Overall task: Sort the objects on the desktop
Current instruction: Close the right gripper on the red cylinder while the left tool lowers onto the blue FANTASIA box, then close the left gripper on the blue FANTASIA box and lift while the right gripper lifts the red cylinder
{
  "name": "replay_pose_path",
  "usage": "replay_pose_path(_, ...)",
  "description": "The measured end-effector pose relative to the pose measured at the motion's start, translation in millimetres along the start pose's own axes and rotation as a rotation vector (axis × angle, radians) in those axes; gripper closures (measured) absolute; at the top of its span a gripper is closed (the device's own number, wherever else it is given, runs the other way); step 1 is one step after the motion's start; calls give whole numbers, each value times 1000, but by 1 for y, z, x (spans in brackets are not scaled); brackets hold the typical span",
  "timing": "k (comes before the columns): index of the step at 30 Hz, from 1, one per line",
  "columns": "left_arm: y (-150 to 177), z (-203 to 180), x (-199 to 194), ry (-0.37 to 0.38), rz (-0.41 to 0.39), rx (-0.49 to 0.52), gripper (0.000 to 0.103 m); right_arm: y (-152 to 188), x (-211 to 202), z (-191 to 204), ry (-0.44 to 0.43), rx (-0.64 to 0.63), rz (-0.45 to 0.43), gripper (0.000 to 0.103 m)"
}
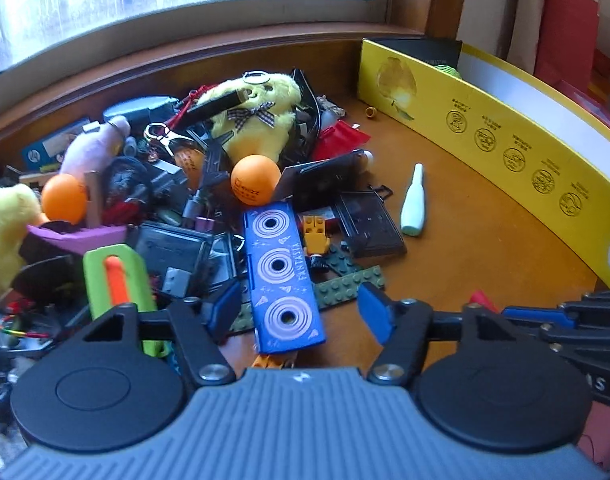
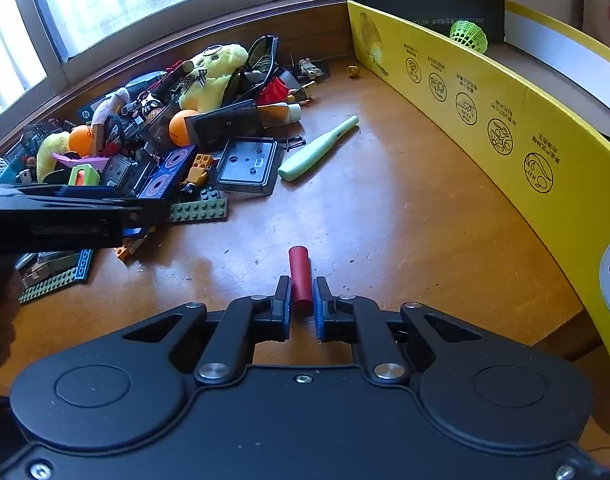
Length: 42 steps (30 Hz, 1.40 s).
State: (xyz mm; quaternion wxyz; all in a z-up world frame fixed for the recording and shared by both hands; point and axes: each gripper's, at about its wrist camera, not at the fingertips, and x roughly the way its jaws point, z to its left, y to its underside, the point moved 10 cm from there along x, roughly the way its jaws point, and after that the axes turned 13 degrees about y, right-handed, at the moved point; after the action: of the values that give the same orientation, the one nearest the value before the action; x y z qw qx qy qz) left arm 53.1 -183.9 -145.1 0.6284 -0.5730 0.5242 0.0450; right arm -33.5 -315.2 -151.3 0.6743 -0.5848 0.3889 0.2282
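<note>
**Two claws at the clutter pile: one over the blue case, one pinching a red tube**

The left claw (image 1: 301, 312) stood spread over the near edge of the pile, its blue pads on either side of a blue case (image 1: 283, 276) marked with three ring patterns, without pressing on it. The case lay flat, its long axis running away from the claw, its far end close to an orange ball (image 1: 255, 180). Left of the claw lay a green cutter (image 1: 119, 280) with an orange slider; just right of the case, green brick plates (image 1: 349, 280) lay on the tabletop (image 1: 465, 248).

The case seemed the likely next pick. To do it well, the pads would need to come down square to its long sides and clear of the brick plates, since a thin flat case could tip or slide if caught on one edge only.

Further right, the right claw (image 2: 301, 304) was pressed together on a small red tube (image 2: 299, 276), which stuck out ahead of the pads over bare tabletop. Well ahead of it lay a pale green pen-shaped thing (image 2: 317, 150). To its right ran the yellow box (image 2: 505, 128), its wall upright, probably where sorted things go; a green shuttlecock (image 2: 469, 36) showed beyond the wall. The tube should clear that wall before release.
</note>
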Motion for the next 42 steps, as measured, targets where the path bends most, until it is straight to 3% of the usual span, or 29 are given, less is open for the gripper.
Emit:
replay_pose_path(7,-6,11,19,-18,-10,-60,43,-4,4,-3,-17,-9,0,91)
replay_pose_path(13,-12,8,25,-7,-23,-59,61,-5,6,-4,-31,-14,-2,91)
replay_pose_path(29,-17,2,10,-3,-43,-72,62,-18,15,-4,-57,-20,-18,88)
replay_pose_path(32,-19,1,8,-1,-50,-67,62,-19,17,-2,-54,-32,-21,92)
replay_pose_path(42,-27,-5,-1,18,-74,-44,62,-27,11,-8,-61,26,-31,92)
